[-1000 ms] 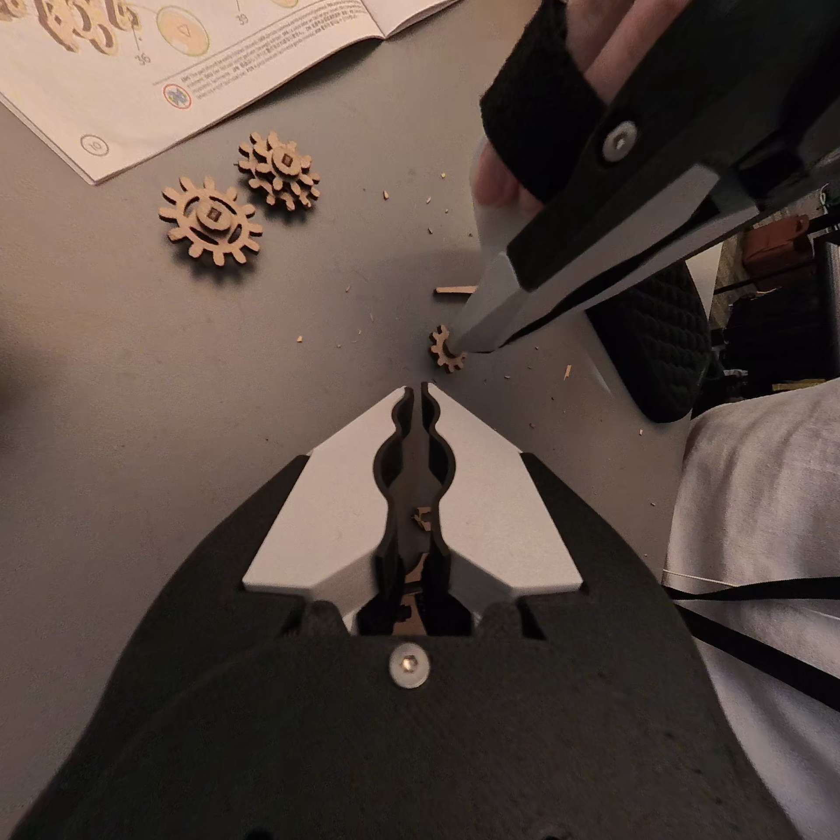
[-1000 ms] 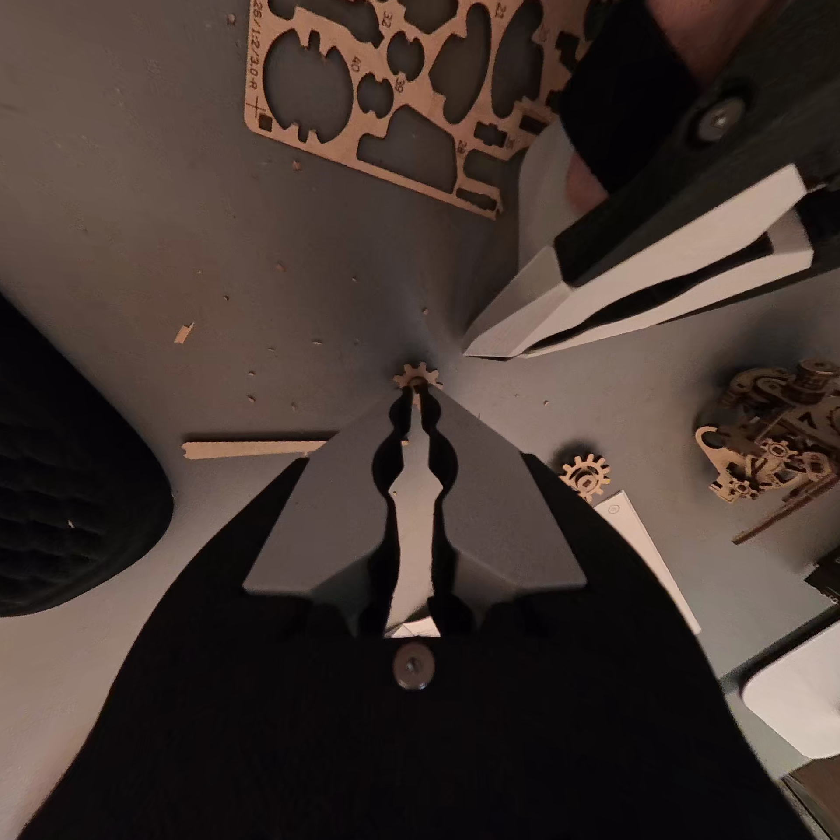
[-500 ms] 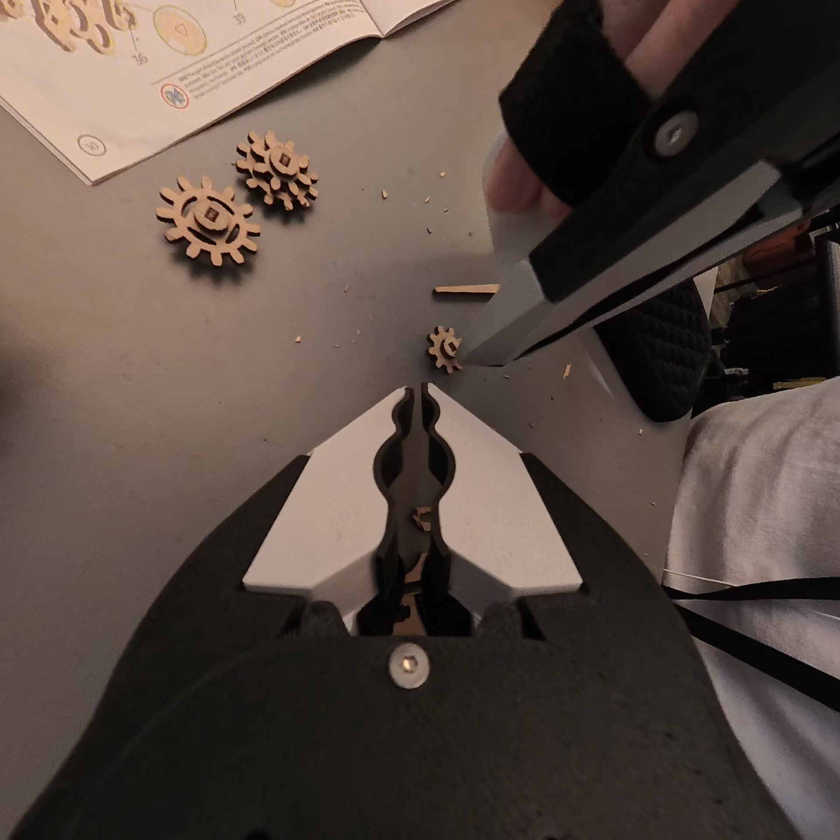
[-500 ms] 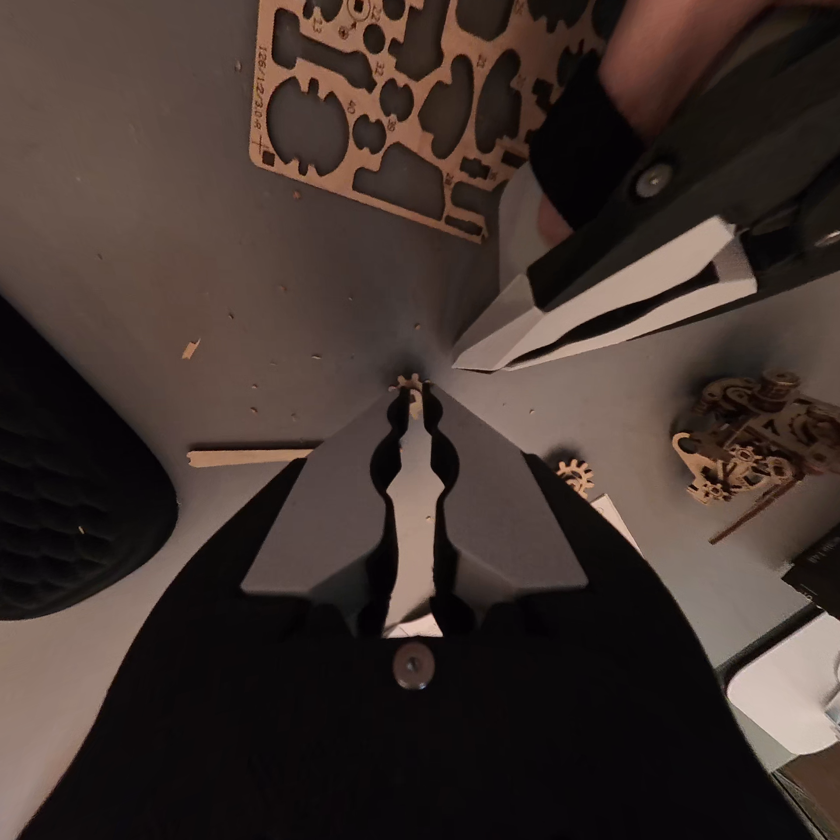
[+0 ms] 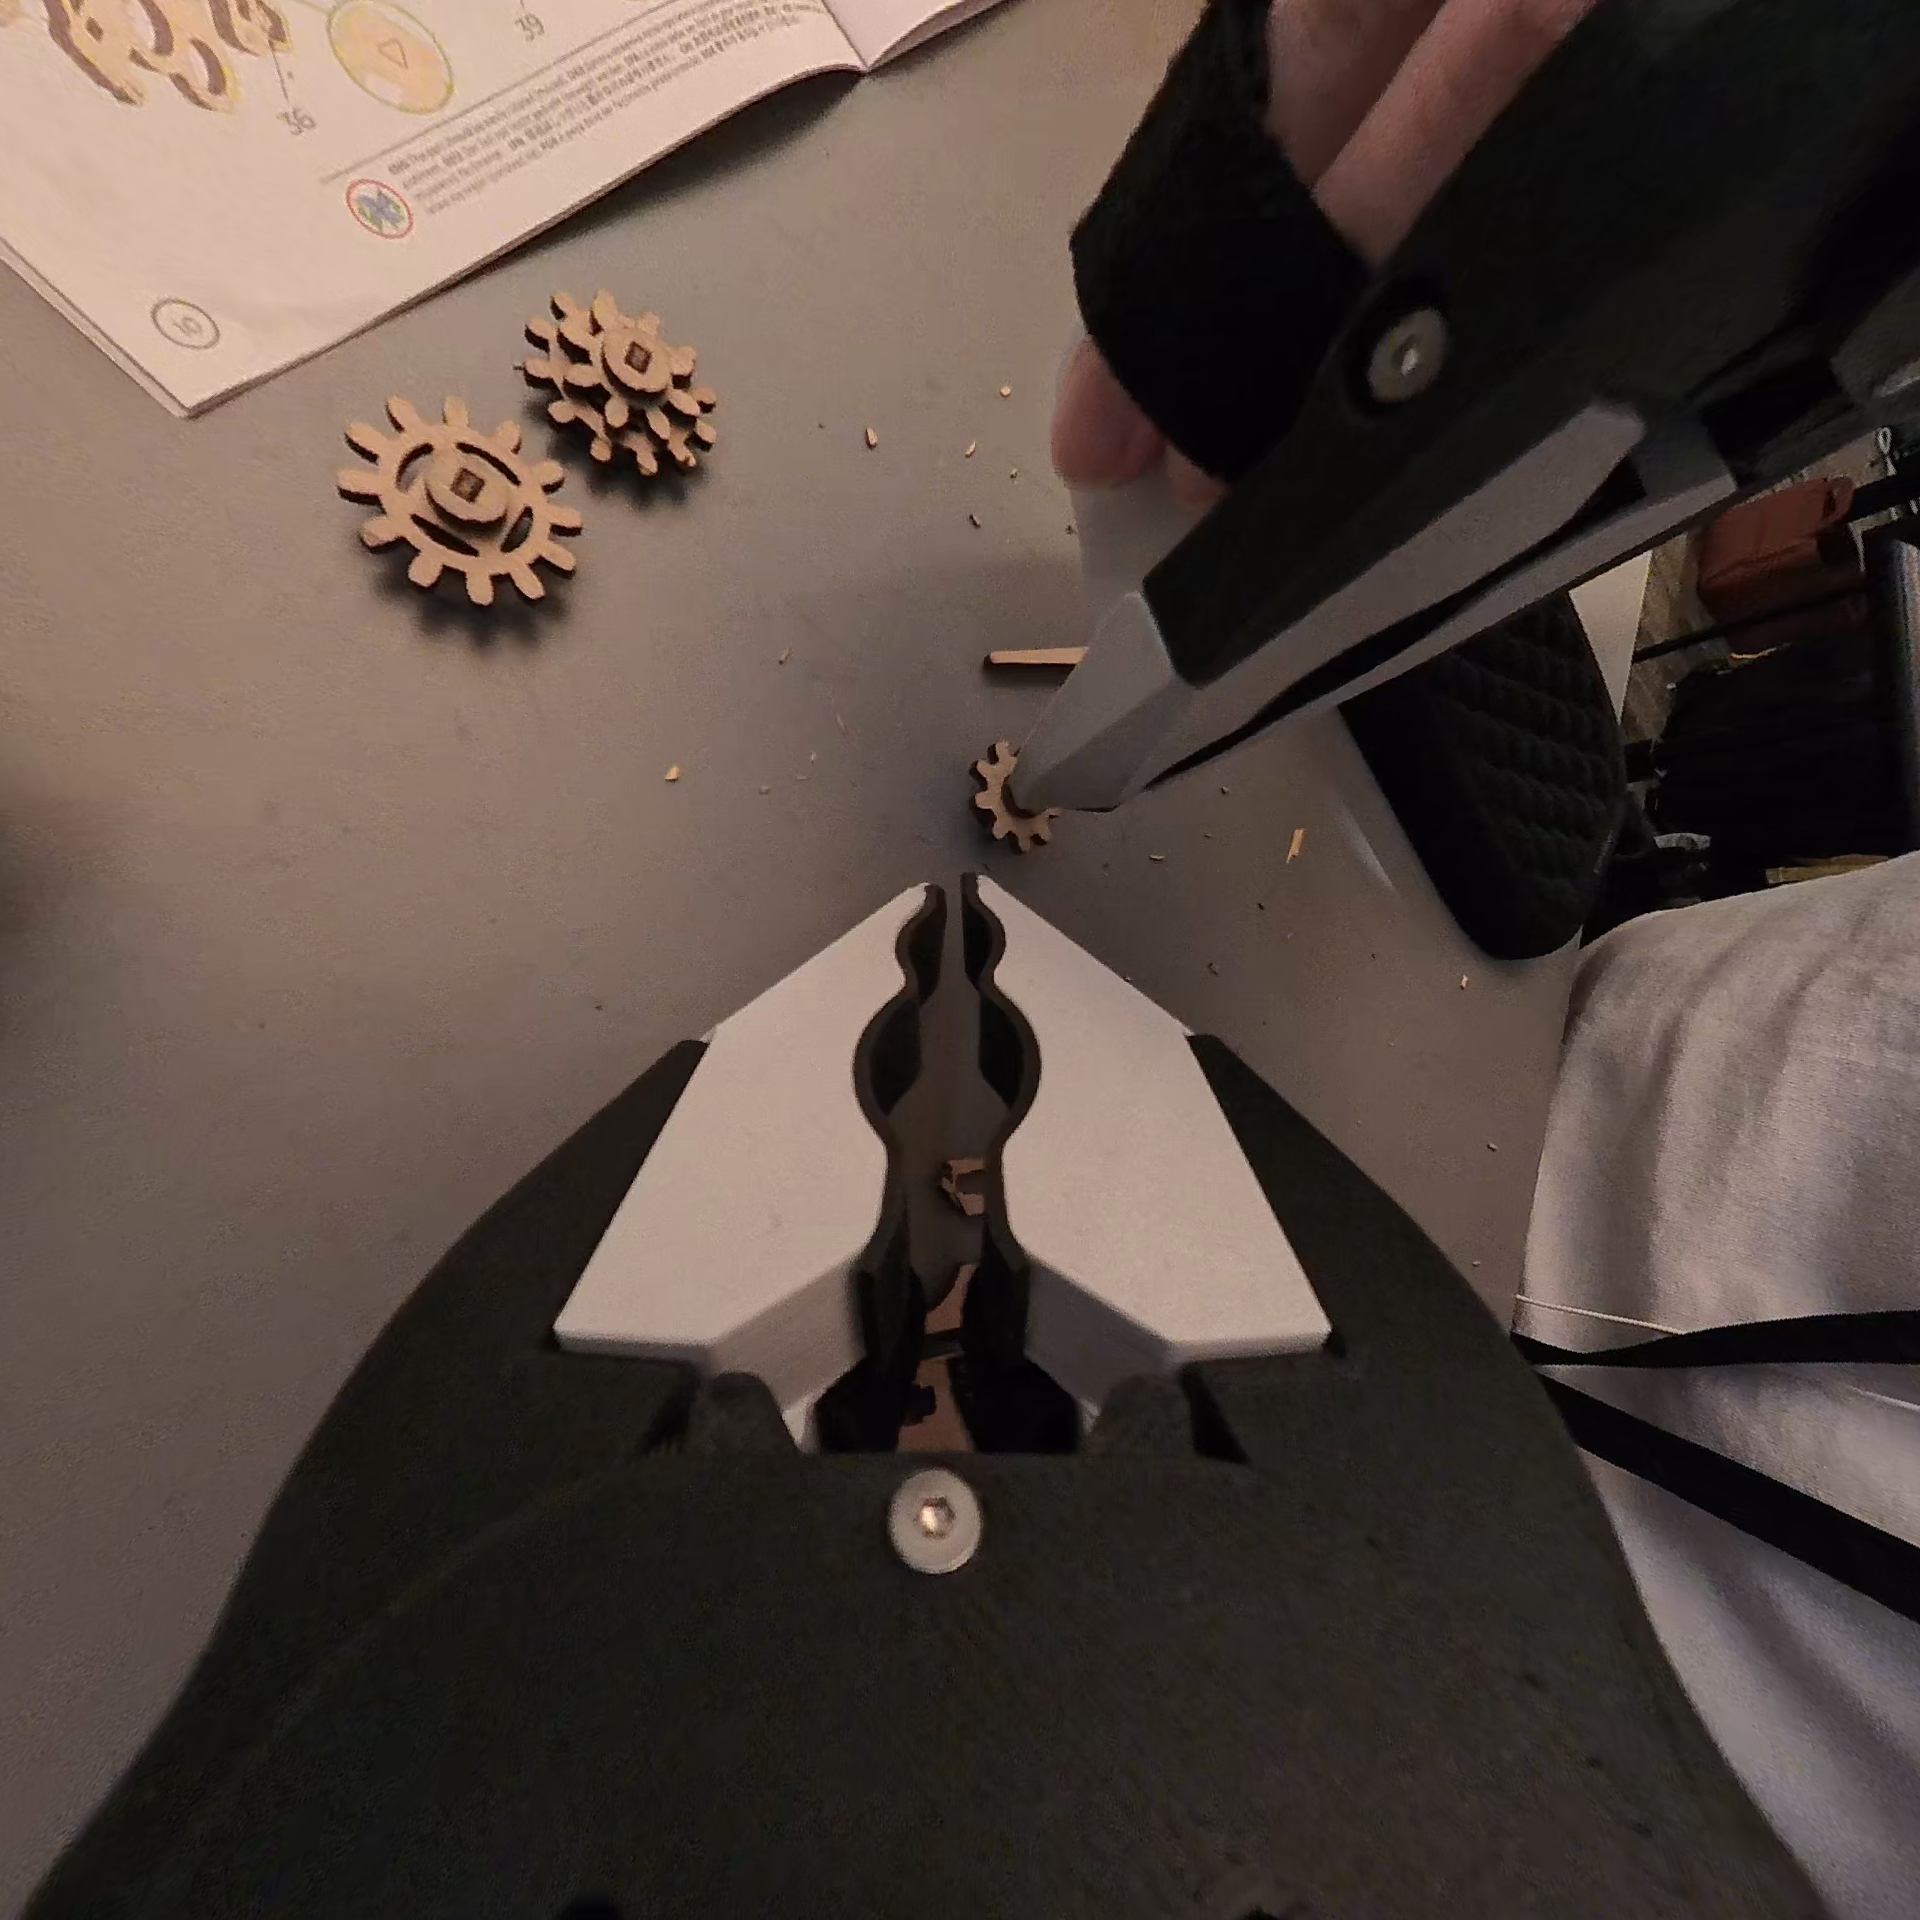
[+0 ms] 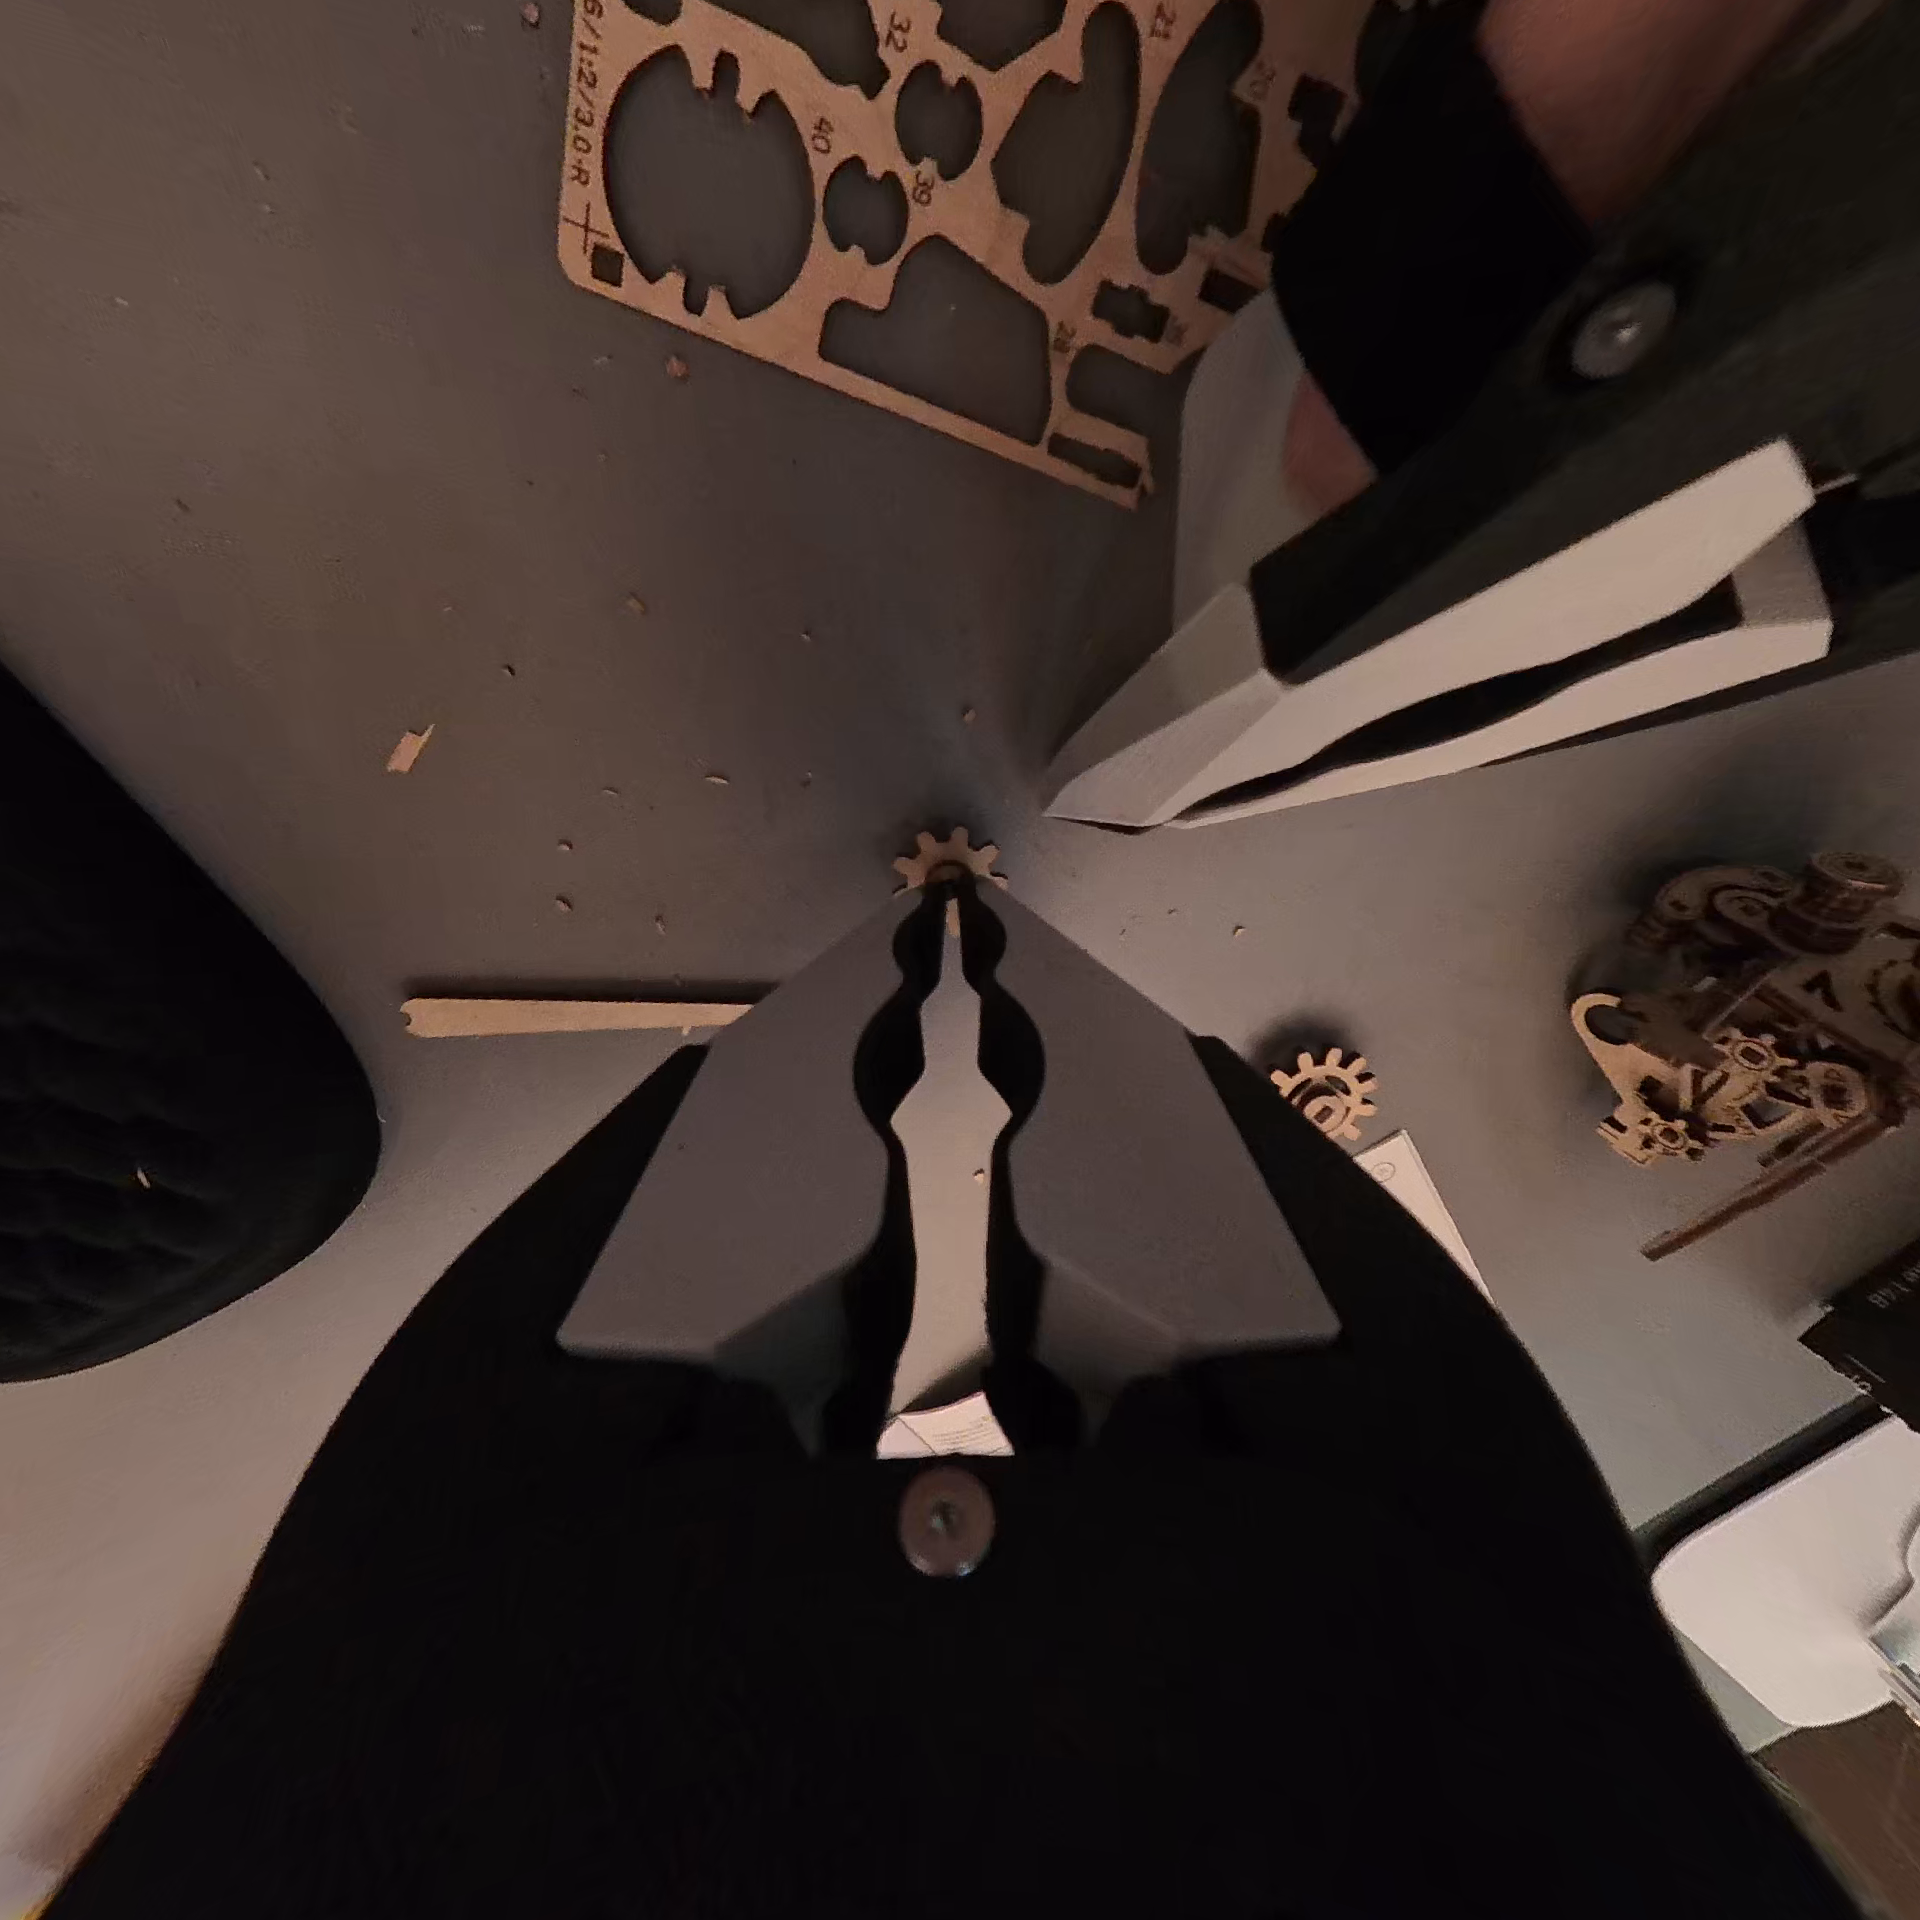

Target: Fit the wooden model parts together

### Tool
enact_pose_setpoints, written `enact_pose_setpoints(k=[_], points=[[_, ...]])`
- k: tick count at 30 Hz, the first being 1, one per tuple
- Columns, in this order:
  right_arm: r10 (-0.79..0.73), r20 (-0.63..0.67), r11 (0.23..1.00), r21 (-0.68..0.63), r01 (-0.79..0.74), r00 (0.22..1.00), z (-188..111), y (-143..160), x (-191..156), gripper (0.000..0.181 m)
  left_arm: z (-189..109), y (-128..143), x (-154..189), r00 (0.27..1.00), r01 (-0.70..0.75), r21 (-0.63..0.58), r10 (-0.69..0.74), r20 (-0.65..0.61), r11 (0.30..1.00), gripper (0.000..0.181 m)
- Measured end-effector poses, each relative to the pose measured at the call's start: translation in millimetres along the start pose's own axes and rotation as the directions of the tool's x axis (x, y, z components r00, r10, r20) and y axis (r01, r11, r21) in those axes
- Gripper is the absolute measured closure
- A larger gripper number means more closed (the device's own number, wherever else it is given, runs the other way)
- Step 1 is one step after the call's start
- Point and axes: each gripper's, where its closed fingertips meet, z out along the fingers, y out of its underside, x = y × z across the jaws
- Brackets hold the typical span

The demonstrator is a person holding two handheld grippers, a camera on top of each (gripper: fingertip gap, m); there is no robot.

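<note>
A small wooden gear (image 5: 995,805) lies on the grey table (image 5: 312,935). My right gripper (image 5: 1029,792) comes in from the upper right, shut, with its tip resting on the gear's right half. In the right wrist view the gear (image 6: 940,857) sits just past the right gripper's (image 6: 948,902) narrow tip gap. I cannot tell whether it is pinched. My left gripper (image 5: 951,891) is shut, its tip a short way in front of the gear and clear of it. It also shows in the right wrist view (image 6: 1051,816). A wood scrap (image 5: 961,1184) shows deep between its fingers.
Two larger gears (image 5: 457,499) (image 5: 623,379) lie by an instruction booklet (image 5: 312,135). A wooden stick (image 6: 571,1016), an emptied part sheet (image 6: 914,229), a part-built model (image 6: 1766,1018), another gear (image 6: 1325,1091), a black quilted object (image 6: 125,1039) and a white box (image 6: 1787,1590) surround the spot. The wooden stick (image 6: 571,1016) is about 8 cm from my right fingertips.
The right gripper's tip, which had pulled off to the right of the small gear, has come back left onto it. The gear and the left gripper have hardly moved.
</note>
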Motion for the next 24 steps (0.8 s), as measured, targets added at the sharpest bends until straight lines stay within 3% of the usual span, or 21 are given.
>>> enact_pose_setpoints(k=[24], points=[[0.010, -0.019, 0.997, -0.082, -0.011, 1.000, 0.9, -1.5, -1.3, 0.180, -8.8, -6.8, -2.2, 1.000, 0.009, 0.038, -0.009, 0.001, 0.999, 0.180]])
